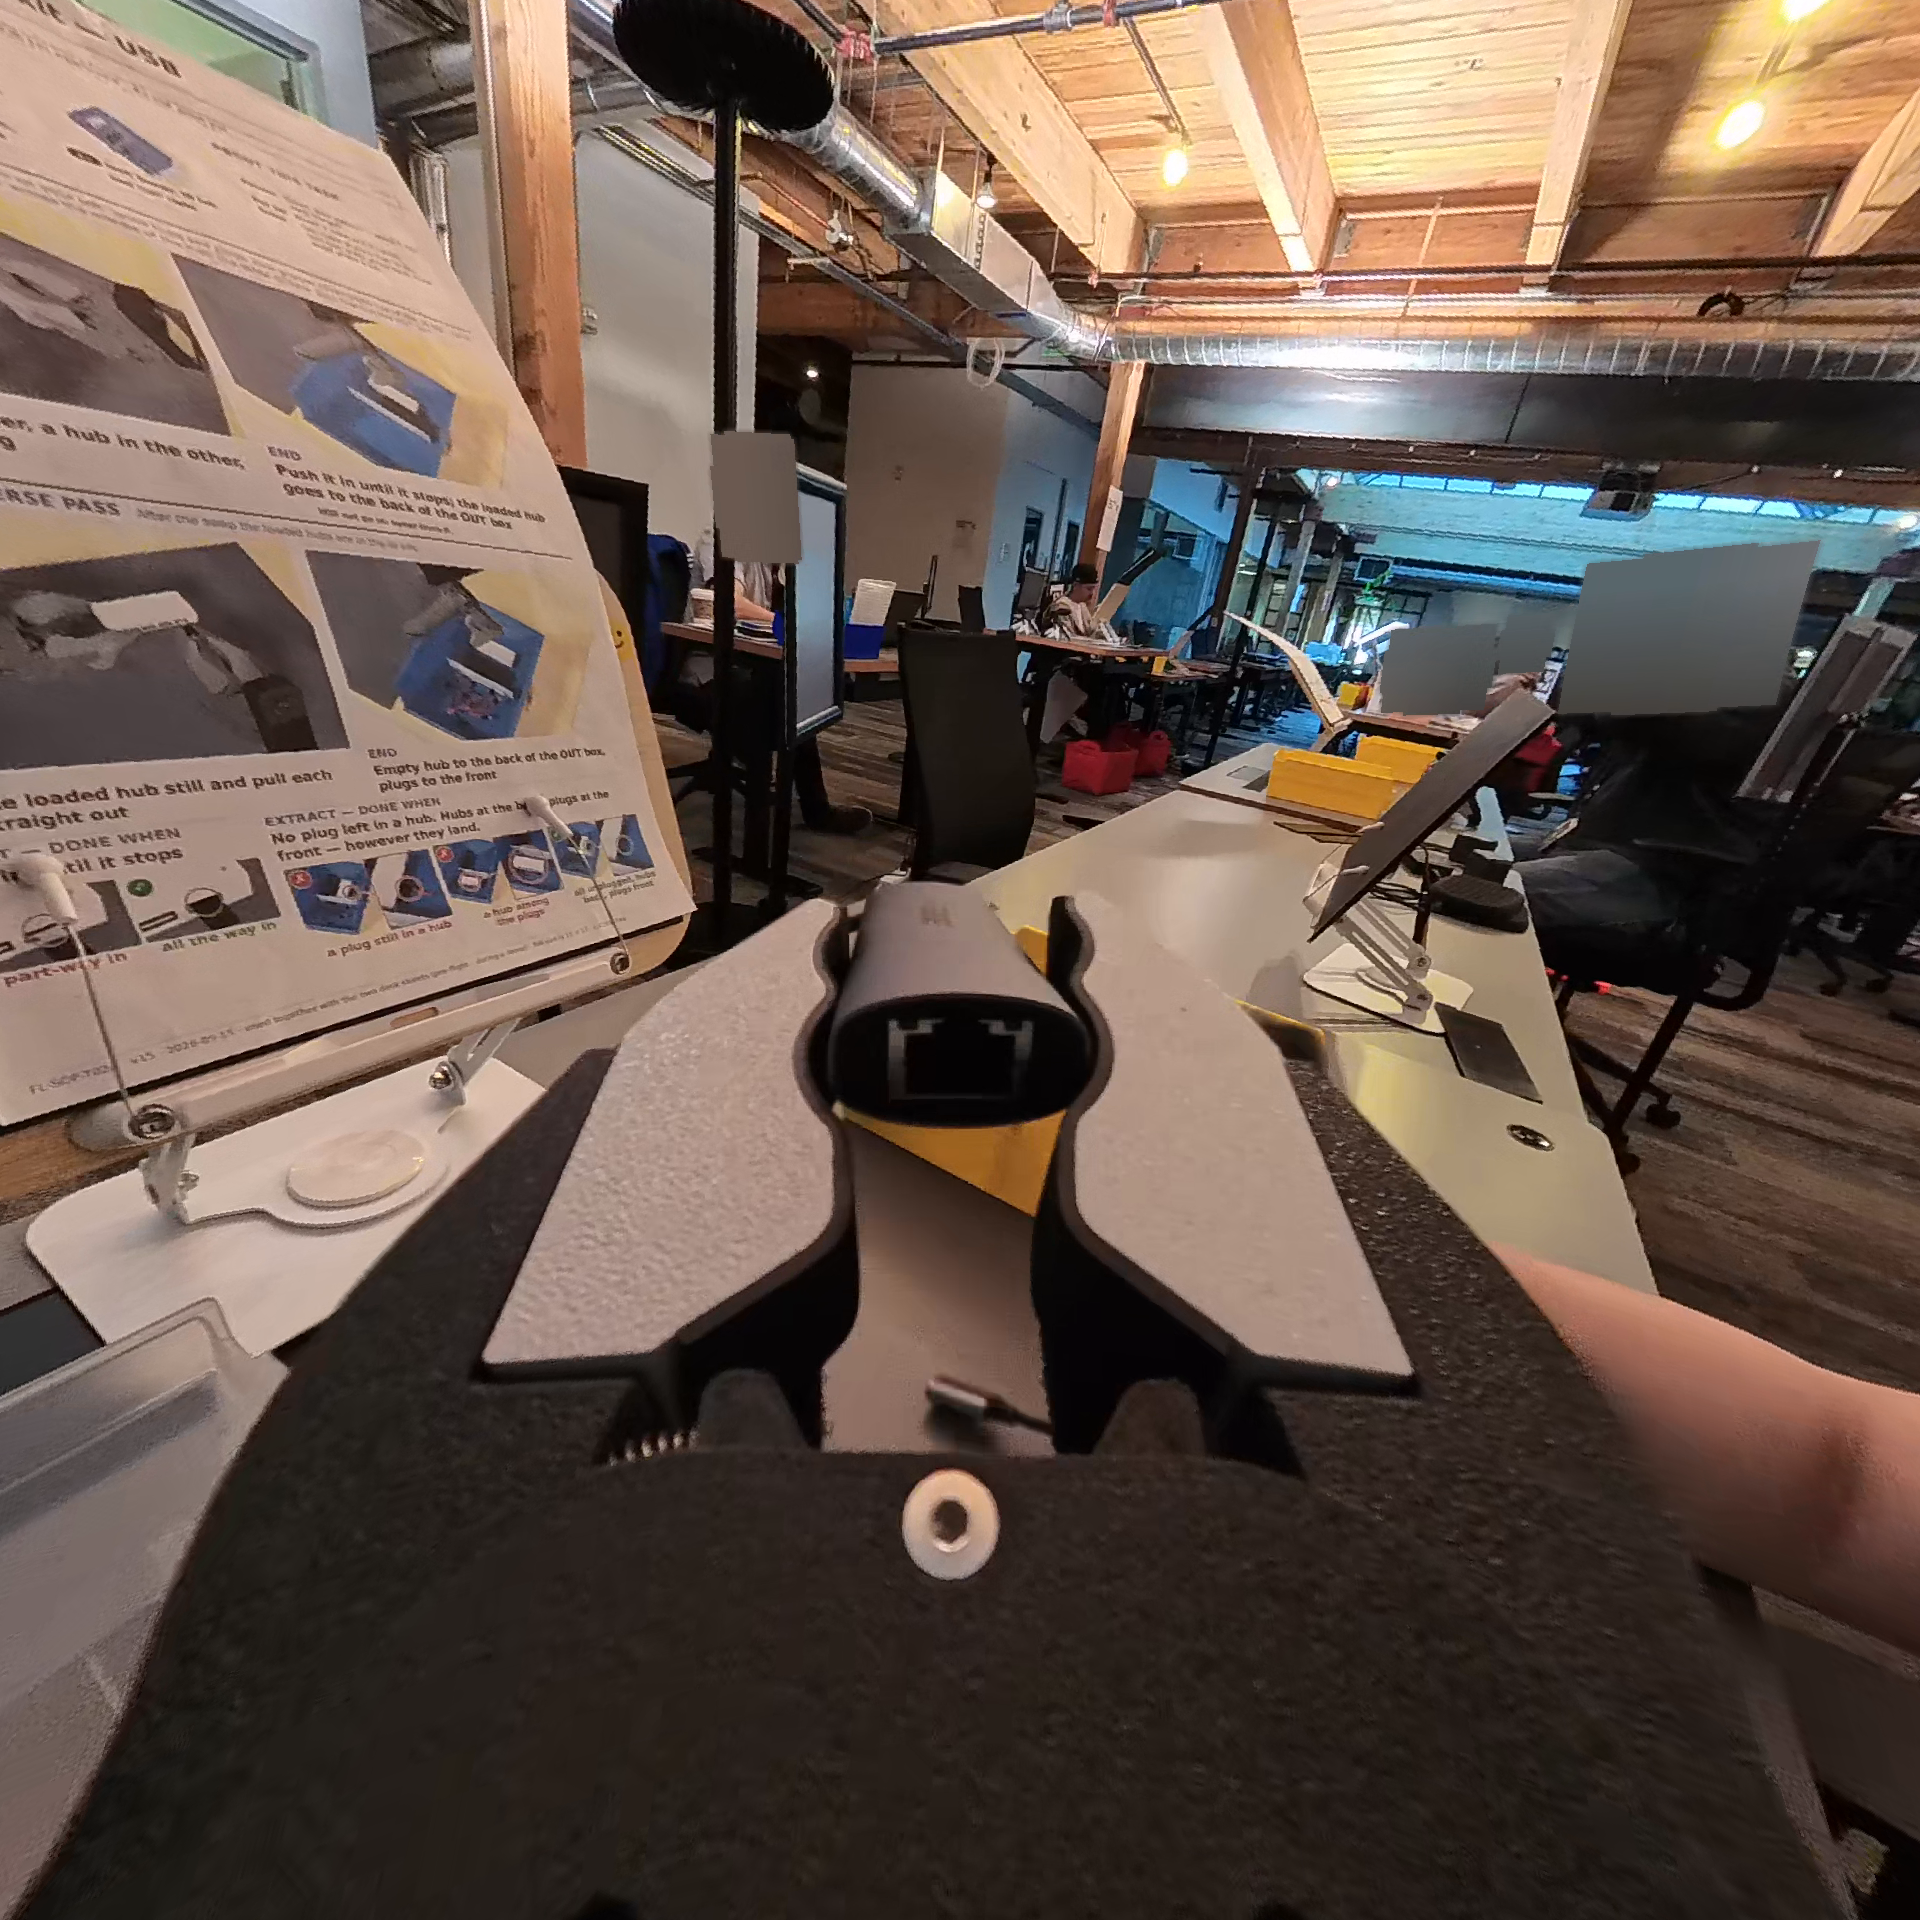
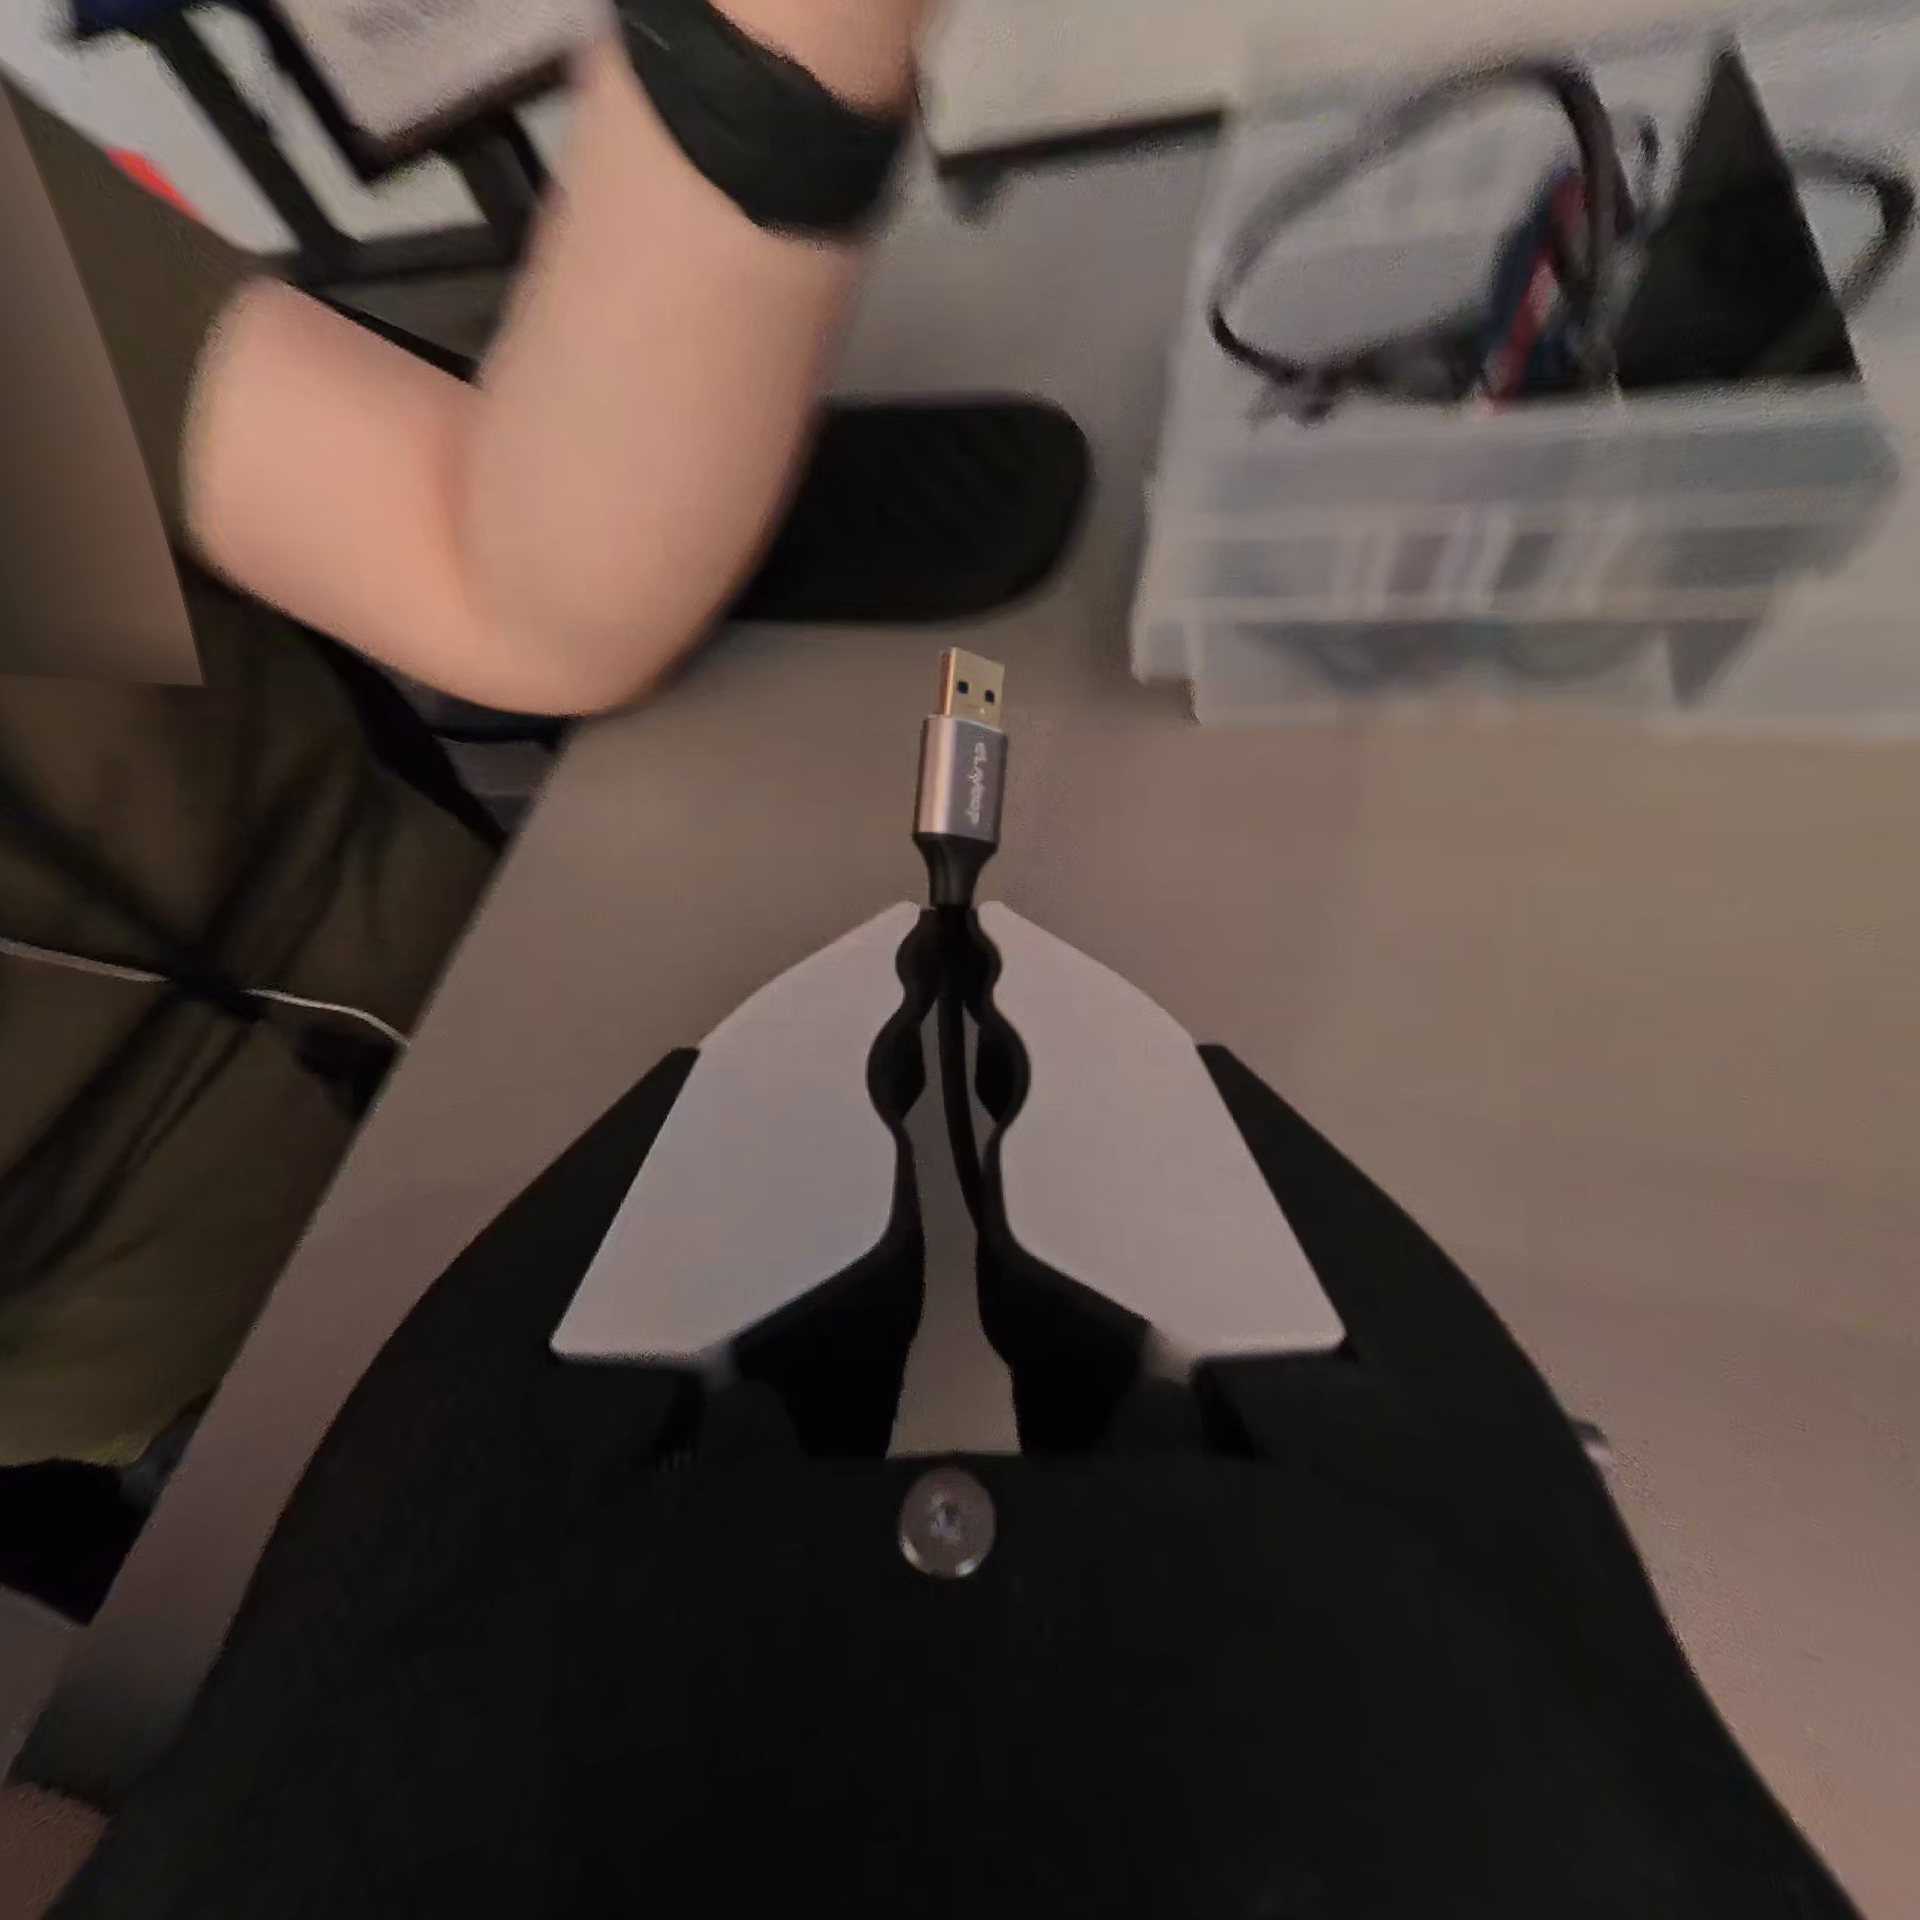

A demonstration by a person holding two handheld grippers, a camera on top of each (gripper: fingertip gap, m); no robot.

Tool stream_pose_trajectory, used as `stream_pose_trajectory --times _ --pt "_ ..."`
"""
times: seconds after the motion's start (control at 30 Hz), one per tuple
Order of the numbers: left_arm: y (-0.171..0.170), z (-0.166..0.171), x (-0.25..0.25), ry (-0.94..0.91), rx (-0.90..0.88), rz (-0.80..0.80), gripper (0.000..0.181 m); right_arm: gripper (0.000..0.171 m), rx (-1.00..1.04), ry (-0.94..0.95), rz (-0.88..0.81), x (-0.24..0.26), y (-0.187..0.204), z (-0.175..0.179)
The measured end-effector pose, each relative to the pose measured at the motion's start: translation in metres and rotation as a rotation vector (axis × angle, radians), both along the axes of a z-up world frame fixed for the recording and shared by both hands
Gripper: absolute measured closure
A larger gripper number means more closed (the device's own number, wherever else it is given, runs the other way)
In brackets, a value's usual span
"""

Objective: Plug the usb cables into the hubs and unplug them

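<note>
We see a pale table [image 1: 1226, 883] running away to the far right. On it at near left stands a white stand base [image 1: 260, 1226] carrying an instruction sheet [image 1: 291, 582]. Farther right sits a second stand [image 1: 1382, 966], with yellow bins [image 1: 1330, 781] at the far end. In the right wrist view, a clear bin [image 2: 1507, 520] of cables sits on the table at far right.

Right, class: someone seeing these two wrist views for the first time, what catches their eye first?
In the left wrist view, the left gripper clamps a dark grey, rounded metal hub dead centre, its square network port facing the camera. In the right wrist view, the right gripper pinches a black cable, whose silver USB plug with a gold tip stands up over the beige table.
</note>
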State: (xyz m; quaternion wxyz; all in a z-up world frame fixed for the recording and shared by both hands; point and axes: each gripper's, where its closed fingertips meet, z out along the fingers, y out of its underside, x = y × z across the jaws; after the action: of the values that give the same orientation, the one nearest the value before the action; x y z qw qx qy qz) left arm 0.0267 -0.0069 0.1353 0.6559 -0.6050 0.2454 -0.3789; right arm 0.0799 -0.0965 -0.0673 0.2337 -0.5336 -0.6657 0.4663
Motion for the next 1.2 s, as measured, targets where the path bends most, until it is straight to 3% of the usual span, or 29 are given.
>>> stream_pose_trajectory --times 0.13,0.4,0.6,0.7,1.03,1.1,1.2 --pt "-0.002 0.002 -0.002 -0.006 0.007 -0.003 0.145 0.167 0.008 0.135 0.098 0.013 -0.022 0.031" --pt "-0.003 0.001 -0.001 -0.001 0.005 -0.006 0.145 0.167 0.003 0.139 0.117 0.022 -0.025 0.03" --pt "-0.002 -0.001 -0.004 0.001 -0.001 -0.004 0.145 0.167 -0.094 0.052 0.136 0.004 -0.034 0.004" --pt "-0.001 -0.005 -0.005 0.01 -0.023 -0.01 0.145 0.166 -0.061 -0.079 0.094 -0.003 -0.028 -0.027" --pt "-0.004 -0.001 -0.007 -0.041 -0.032 -0.048 0.145 0.165 -0.008 -0.316 0.007 0.007 -0.009 -0.081" --pt "-0.004 -0.001 -0.006 -0.048 -0.036 -0.053 0.145 0.157 -0.027 -0.242 0.018 0.002 -0.011 -0.07" --pt "-0.006 0.001 -0.004 -0.068 -0.044 -0.067 0.145 0.153 0.044 0.023 -0.051 -0.01 0.001 -0.016"
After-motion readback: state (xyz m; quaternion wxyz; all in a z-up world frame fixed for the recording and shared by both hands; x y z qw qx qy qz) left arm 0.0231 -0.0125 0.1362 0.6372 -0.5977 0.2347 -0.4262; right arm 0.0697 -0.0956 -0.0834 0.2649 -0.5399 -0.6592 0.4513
